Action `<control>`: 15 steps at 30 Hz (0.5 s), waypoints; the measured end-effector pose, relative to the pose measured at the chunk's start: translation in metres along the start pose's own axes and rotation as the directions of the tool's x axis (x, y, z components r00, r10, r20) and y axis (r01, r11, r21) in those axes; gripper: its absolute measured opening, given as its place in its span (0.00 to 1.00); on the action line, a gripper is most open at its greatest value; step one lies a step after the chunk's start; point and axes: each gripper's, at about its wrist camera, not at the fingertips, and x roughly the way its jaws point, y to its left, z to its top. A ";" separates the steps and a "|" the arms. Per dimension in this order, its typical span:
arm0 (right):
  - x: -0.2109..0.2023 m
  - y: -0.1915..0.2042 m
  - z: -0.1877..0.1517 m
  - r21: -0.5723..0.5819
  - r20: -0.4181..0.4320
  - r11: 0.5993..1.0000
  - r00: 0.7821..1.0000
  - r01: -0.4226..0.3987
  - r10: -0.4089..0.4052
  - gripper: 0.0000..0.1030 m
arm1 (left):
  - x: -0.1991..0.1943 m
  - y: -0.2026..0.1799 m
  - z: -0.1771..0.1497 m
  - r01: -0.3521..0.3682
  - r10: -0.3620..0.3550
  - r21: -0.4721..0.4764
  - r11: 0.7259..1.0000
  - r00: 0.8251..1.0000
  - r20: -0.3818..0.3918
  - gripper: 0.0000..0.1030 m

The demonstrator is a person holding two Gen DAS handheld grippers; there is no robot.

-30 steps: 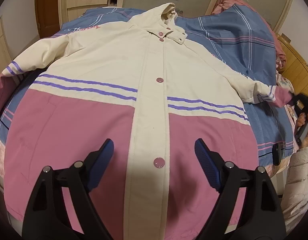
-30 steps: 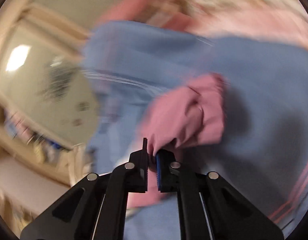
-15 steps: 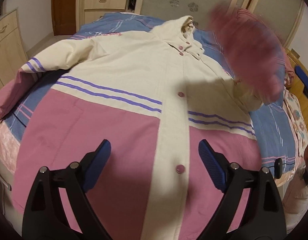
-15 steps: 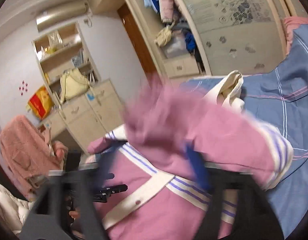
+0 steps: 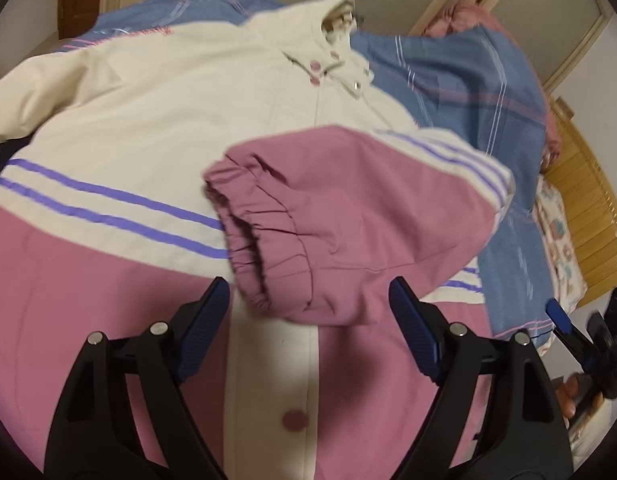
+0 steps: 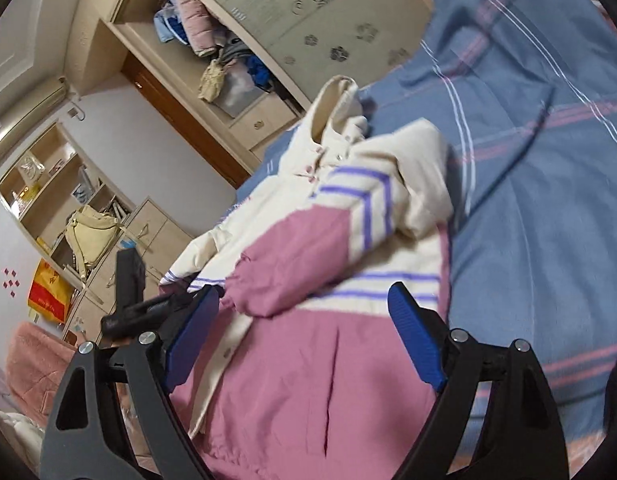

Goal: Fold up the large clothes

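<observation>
A cream and pink hooded jacket [image 5: 148,128] lies buttoned and face up on the bed. Its right sleeve [image 5: 340,208], pink with purple stripes, is folded across the chest, cuff toward me. My left gripper [image 5: 308,286] hovers over the jacket's lower front; its jaws are closing, wide apart, and grip nothing. From the right wrist view, the same jacket [image 6: 308,380] and folded sleeve [image 6: 308,248] lie just beyond my right gripper [image 6: 304,290], which is open and empty. That right gripper's blue fingertip [image 5: 558,316] shows at the bed's right edge.
A blue striped quilt [image 6: 548,200] covers the bed under the jacket. A wooden headboard [image 5: 588,200] stands at the right. A wardrobe with clothes [image 6: 236,60] and shelves with a yellow bag [image 6: 90,236] line the far walls.
The right gripper carried the pink sleeve cuff over the jacket, let it go and drew back, open. The sleeve now rests across the chest. The left gripper shifted sideways over the hem.
</observation>
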 end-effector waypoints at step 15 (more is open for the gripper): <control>0.027 -0.016 -0.024 0.071 -0.055 0.997 0.998 0.035 -0.031 0.84 | -0.021 0.032 0.085 -0.275 0.279 -0.050 0.960 0.928 0.248 0.31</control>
